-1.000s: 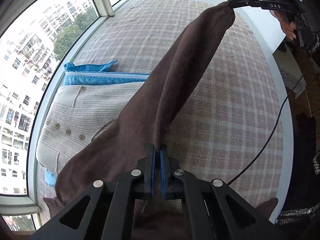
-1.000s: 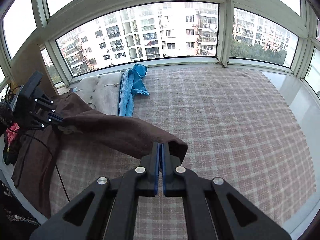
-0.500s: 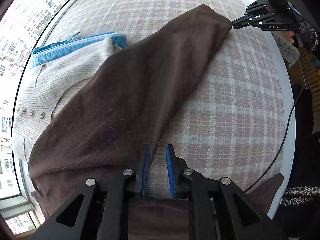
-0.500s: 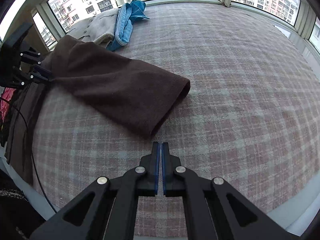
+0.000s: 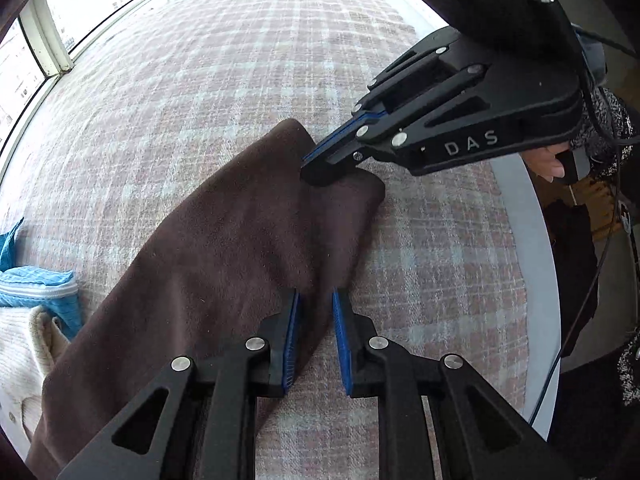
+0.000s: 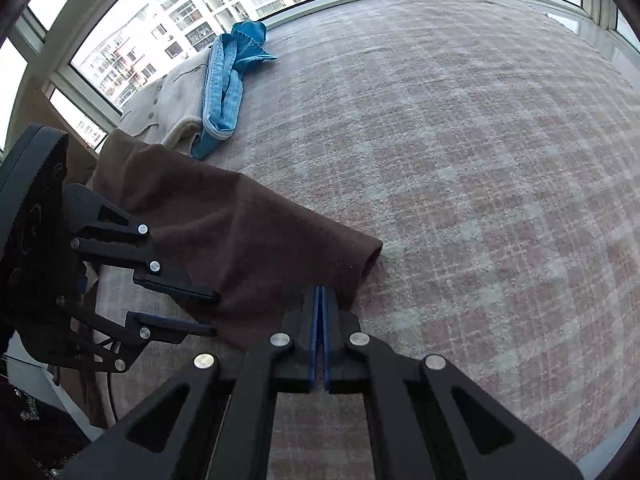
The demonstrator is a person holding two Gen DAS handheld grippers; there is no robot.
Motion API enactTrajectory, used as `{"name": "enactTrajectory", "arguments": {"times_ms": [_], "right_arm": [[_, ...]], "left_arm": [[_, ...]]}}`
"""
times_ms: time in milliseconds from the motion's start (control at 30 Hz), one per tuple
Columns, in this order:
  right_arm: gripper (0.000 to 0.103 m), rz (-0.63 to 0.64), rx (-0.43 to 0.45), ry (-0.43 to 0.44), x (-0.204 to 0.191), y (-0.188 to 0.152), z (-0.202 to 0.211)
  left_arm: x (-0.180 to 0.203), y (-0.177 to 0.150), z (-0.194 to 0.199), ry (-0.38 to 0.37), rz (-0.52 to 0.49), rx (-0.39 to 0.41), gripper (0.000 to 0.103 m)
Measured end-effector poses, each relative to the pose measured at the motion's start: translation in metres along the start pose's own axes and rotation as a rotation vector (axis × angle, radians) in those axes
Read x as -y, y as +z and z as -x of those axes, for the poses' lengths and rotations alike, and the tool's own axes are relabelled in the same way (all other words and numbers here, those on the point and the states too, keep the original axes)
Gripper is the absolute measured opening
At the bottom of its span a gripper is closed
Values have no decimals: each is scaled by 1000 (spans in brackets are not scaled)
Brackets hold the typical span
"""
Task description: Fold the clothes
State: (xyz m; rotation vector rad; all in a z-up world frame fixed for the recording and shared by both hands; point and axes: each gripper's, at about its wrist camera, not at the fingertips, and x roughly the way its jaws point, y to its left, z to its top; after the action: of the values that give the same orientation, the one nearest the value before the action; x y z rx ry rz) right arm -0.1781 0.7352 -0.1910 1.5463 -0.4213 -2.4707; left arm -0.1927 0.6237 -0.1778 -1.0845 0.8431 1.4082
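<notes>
We see the brown garment (image 5: 224, 248) lying on the plaid cover (image 5: 224, 92). Our right gripper (image 5: 310, 164) is closed at its hem; whether it grips, we cannot tell. Our left gripper (image 5: 314, 300) straddles its edge, slightly parted.

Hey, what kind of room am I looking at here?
Most likely an enclosed balcony or bay-window nook in a high-rise flat. Curved windows wrap around a raised platform covered with a plaid cloth, apartment blocks show outside, and a brown garment and blue jeans lie on it.

Brown garment (image 5: 224, 248), pink-grey plaid cover (image 6: 460, 160), blue denim (image 6: 224, 80), cream cardigan (image 6: 172, 96)
</notes>
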Motion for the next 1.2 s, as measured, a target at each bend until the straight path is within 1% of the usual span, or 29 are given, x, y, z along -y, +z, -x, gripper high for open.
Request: {"name": "enactTrajectory", "arguments": {"times_ms": [33,100,133,200,267,333,367,433,467,500,533,567,600,633,667,733,833,933,1000,1033,1100,1133,1167,1200], "right_arm": [[3,-36,24,6,8,1,12],[3,-94,81,30,23,2,39],[4,-107,96,23,28,3,49],[4,-105,113,-9,34,5,65],[6,-103,121,-28,39,7,75],[8,-120,119,-29,47,7,80],[8,-125,120,-33,49,7,81],[8,-131,120,-28,52,4,83],[8,-131,119,-21,52,2,83],[9,-121,116,-14,51,2,80],[13,-111,112,-7,49,1,77],[21,-100,108,1,47,1,74],[26,-83,106,18,44,4,67],[35,-66,104,36,42,7,60],[40,-53,95,66,40,11,51],[40,-25,55,101,34,22,28],[40,28,3,58,28,32,-3],[41,84,4,56,21,30,-11],[41,101,-20,80,18,28,-14],[39,110,-32,90,16,28,-15],[18,131,-76,82,11,27,-17],[3,132,-107,80,10,27,-17],[3,107,-130,97,10,28,-14],[3,87,-135,108,7,29,-9]], "left_arm": [[4,2,3,6,-2,3,17],[16,9,12,11,2,24,18],[24,15,16,15,-8,40,21],[43,31,20,37,-53,73,28],[54,48,16,61,-87,89,34],[54,61,11,69,-92,90,34],[51,67,11,66,-86,97,35],[27,79,16,50,-33,102,35],[15,84,20,59,-6,102,35],[2,85,25,84,15,97,34],[-9,84,31,105,34,87,34],[-18,81,37,121,49,79,34],[-22,75,45,135,57,76,34],[-25,67,54,149,64,74,34],[-28,55,63,157,73,72,34],[-31,23,81,158,108,65,34],[-34,-32,106,197,173,44,34],[-40,-83,124,217,286,38,34],[-37,-104,129,227,344,43,34],[-33,-110,130,227,362,53,34],[-23,-109,128,219,370,88,35],[-17,-102,123,213,366,110,35],[-11,-94,118,208,362,131,36],[-4,-86,112,195,360,154,36]]}}
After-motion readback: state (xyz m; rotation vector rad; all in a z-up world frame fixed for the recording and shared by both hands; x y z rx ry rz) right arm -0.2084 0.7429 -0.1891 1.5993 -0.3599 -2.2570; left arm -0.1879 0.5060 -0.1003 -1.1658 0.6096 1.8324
